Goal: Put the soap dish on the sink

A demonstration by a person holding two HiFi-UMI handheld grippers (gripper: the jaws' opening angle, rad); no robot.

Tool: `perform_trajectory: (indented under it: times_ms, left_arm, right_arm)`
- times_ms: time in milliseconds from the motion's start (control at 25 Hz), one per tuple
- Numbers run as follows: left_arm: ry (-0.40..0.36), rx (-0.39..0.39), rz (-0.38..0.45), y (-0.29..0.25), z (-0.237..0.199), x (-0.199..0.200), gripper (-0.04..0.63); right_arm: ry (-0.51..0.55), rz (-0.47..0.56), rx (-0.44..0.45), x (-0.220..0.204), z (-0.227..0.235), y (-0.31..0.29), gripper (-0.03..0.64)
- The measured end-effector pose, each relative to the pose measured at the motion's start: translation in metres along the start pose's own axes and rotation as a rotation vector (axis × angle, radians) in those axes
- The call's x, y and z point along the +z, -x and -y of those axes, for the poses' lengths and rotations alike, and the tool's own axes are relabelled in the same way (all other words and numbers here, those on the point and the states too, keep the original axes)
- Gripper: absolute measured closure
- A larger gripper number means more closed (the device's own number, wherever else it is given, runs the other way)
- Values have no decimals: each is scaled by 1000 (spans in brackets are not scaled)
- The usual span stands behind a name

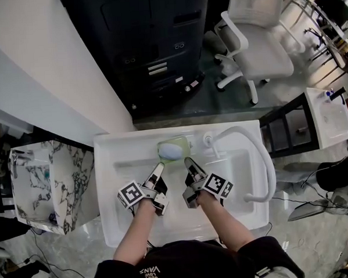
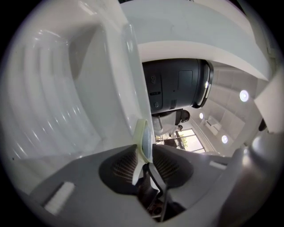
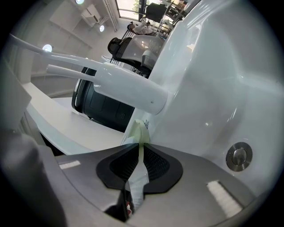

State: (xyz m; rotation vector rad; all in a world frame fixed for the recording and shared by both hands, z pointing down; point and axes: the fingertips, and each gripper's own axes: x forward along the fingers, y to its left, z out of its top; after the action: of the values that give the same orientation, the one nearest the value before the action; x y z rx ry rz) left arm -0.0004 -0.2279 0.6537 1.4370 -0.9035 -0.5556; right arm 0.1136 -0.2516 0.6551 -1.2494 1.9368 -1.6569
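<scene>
Looking down from my head, I see the pale green oval plastic soap dish [image 1: 173, 148] lying on the back ledge of the white ceramic sink [image 1: 105, 191], just beside the base of the white curved faucet [image 1: 262, 154]. My left tongs [image 1: 159, 167] and right tongs [image 1: 189, 162] reach across the basin to its near rim, one toward each end. I judge this keeps the shallow dish level on the ledge.

Along my left tongs, the thin green rim of the soap dish stands between the ribbed pads. The jaws are spread wide and I see no squeeze on it. This side has no hold, so the dish seems to rest there on the ledge by its own weight.

Along my right tongs, the jaws are drawn narrow and pinch the rim edge-on between the pads, so this side steadies the dish. The faucet spout passes overhead, and the round metal drain plug [image 3: 238, 156] sits low in the basin at the right. To my eye the dish is placed, and what remains is for the right side to loosen.
</scene>
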Motion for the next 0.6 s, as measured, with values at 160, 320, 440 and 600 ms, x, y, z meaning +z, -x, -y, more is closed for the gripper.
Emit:
perform_trajectory:
  times_ms: [160,320,440,600]
  left_arm:
    - [-17,-7,-22,-1,0,-7,466]
    - [-8,-14,-7,-7,-4,-5,491]
    - [-15,-17,2,-9,-4,-3,494]
    - [-19,-22,25,-10,-2,1,494]
  right_arm:
    - [-4,-1,0,0,0,0,578]
    - [-15,-3,4,-1,1,0,579]
    - [-18,-7,9,0,1,0,578]
    - [-27,-10,12,-2,1,1,578]
